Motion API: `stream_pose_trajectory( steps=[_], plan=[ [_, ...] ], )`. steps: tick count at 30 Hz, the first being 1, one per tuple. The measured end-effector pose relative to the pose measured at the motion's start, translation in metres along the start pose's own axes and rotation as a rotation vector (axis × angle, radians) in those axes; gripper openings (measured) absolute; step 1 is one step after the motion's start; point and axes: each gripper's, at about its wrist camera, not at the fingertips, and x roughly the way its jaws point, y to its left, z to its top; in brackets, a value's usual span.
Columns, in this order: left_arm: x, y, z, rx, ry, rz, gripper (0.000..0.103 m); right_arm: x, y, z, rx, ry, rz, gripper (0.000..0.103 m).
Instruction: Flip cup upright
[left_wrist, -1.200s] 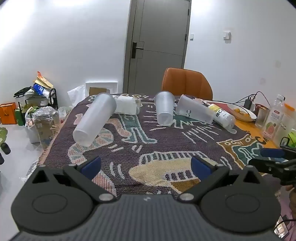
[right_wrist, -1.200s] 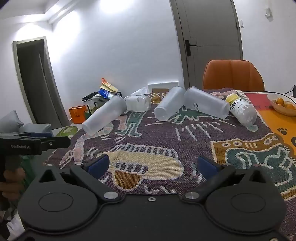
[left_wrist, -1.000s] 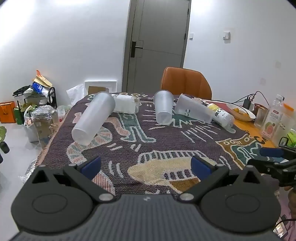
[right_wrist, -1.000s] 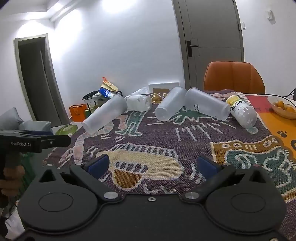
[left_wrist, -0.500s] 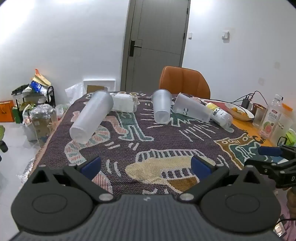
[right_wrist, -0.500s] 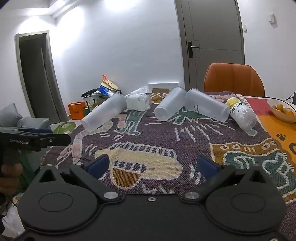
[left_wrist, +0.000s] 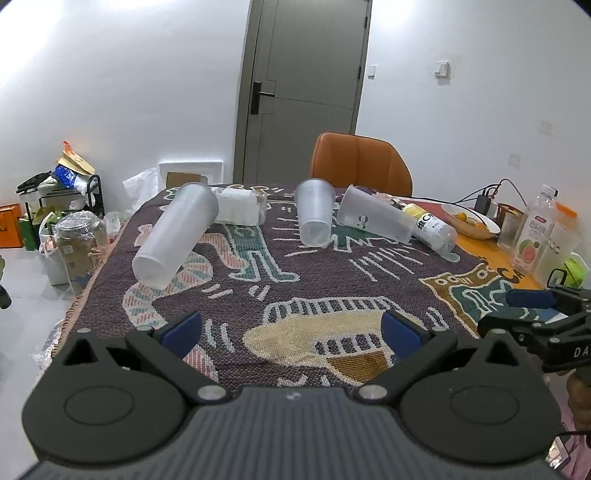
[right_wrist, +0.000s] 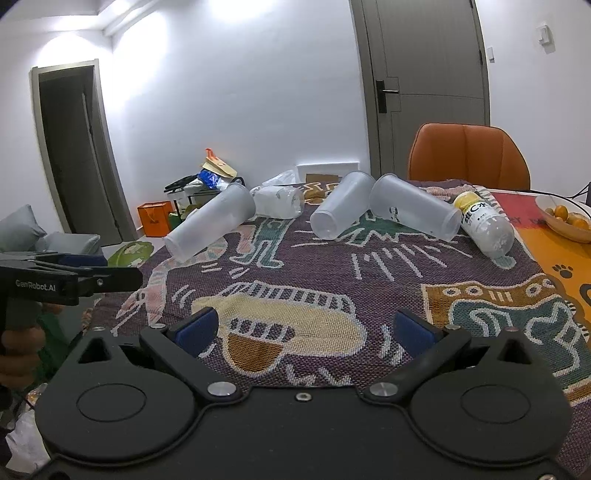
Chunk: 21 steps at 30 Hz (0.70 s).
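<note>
Frosted cup (left_wrist: 175, 234) lies sideways on the patterned cloth (left_wrist: 332, 280), well beyond the spread, empty left gripper (left_wrist: 291, 328) and right gripper (right_wrist: 303, 328).

Three frosted translucent plastic cups lie on their sides on the patterned cloth over the table. The left cup (left_wrist: 174, 235) points its base toward the near left. The middle cup (left_wrist: 314, 212) and the right cup (left_wrist: 375, 218) lie close together.

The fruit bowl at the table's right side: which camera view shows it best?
The left wrist view: the whole shallow white fruit bowl with its orange fruits is visible. In the right wrist view, the same bowl is cut by the picture edge.
</note>
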Motion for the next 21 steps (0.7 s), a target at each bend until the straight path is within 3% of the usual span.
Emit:
stream_pose_trajectory(
  steps=[21],
  plan=[
    [-0.001, 0.0032, 0.0009, -0.006, 0.004, 0.001, 0.102, 0.0015, 0.0005, 0.0002, 0.009, 0.011, 0.003, 0.103]
  ],
)
